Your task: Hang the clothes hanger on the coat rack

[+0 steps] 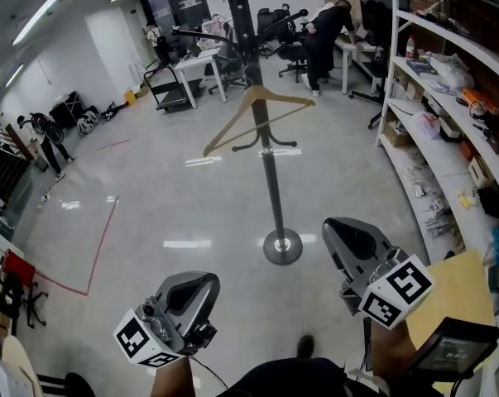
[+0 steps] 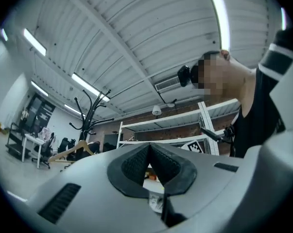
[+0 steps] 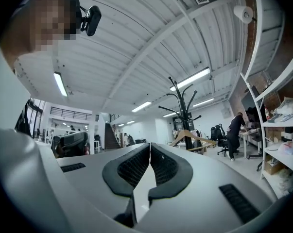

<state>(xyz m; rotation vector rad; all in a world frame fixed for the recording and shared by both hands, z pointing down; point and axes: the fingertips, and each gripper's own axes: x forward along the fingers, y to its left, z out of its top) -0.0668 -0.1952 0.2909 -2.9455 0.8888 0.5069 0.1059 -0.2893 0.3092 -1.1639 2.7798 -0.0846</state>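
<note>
Hanger (image 1: 232, 121) on rack (image 1: 271, 180), beyond right hand-held gripper (image 1: 336, 228)

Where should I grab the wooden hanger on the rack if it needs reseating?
Probably take the hanger by its long sloping arm, left of the coat rack pole, where it juts clear. Come from the near left side, jaws across the thin wood.

An office-like workshop is indicated by tall white metal shelving (image 1: 392, 64) loaded with parts, black swivel chairs (image 1: 290, 52), a white worktop (image 1: 191, 62) and a polished grey floor (image 1: 166, 197).
</note>
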